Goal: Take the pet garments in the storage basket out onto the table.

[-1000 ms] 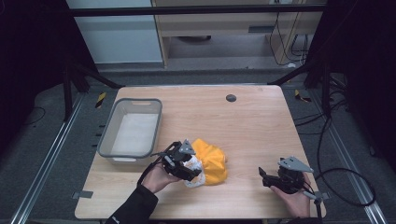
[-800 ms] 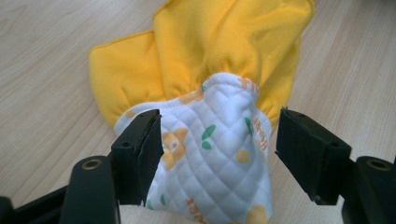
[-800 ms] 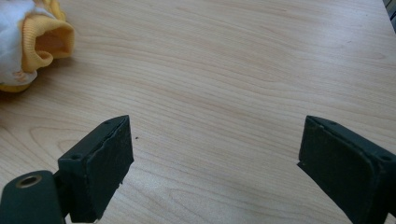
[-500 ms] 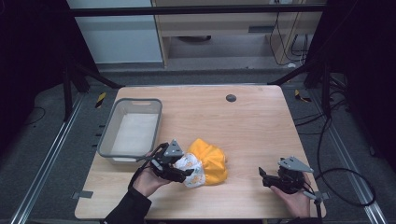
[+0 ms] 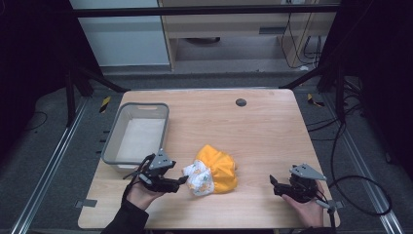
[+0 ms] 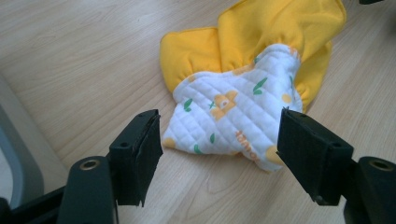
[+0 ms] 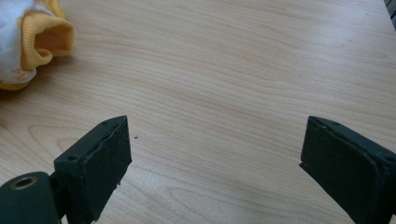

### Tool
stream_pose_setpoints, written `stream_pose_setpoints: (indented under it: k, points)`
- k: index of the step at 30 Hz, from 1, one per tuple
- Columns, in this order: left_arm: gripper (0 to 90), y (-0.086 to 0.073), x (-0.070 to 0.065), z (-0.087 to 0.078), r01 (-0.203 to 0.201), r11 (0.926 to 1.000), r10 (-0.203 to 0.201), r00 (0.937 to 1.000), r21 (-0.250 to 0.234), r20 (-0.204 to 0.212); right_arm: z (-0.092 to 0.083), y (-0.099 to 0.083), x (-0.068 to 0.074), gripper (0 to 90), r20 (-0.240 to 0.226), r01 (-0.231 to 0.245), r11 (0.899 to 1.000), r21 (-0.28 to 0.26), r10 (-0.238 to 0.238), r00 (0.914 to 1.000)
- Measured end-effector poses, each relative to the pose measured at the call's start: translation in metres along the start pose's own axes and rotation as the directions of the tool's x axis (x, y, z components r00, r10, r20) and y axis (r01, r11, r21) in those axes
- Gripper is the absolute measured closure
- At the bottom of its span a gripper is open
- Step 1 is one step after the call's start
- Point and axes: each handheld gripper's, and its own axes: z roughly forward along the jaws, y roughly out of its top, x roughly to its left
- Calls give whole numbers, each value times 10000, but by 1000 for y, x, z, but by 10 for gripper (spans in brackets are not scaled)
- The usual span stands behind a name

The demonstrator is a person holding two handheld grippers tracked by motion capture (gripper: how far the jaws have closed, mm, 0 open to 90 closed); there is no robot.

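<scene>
A crumpled cloth, yellow with a white quilted printed part, lies on the wooden table near its front. My left gripper sits just left of it, level with the tabletop. In the left gripper view its jaws have just been opening and now stand wide, and the white corner of the cloth reaches in between the left gripper tips without touching either pad. My right gripper rests at the front right, apart from the cloth, open over bare wood. The cloth shows at that view's top left.
A grey plastic bin stands at the table's left, just behind my left hand. A small black round spot sits near the far edge. Dark frame posts and cables surround the table.
My left hand has drawn back to the left, off the cloth, and the white part now lies uncovered. The right hand has not moved.
</scene>
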Motion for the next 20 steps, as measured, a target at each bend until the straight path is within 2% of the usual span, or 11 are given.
stream_pose_setpoints:
  k: [3, 6, 10, 15, 20]
  points:
    - [299, -4, 1, -2, 77, 10000, -77, 10000, 14, -30, 0, 0, 0, 85, -6, 25, 10000, 8, -25, 10000]
    - [297, -14, 5, -5, 374, 9993, -374, 9992, -41, -103, 0, 0, 1, 84, 18, 38, 10000, 37, -38, 10000]
    - [295, -23, 6, -7, 533, 9986, -534, 9984, -25, -172, 0, 0, 1, 84, 19, 38, 10000, 43, -38, 10000]
    - [277, -43, 7, -8, 708, 9972, -699, 9968, 236, -383, 0, -1, 1, 82, 10, 7, 10000, 87, -8, 10000]
    - [255, -54, 10, -10, 954, 9949, -937, 9942, 315, -528, 1, -1, 1, 75, 7, 34, 9999, 126, -34, 10000]
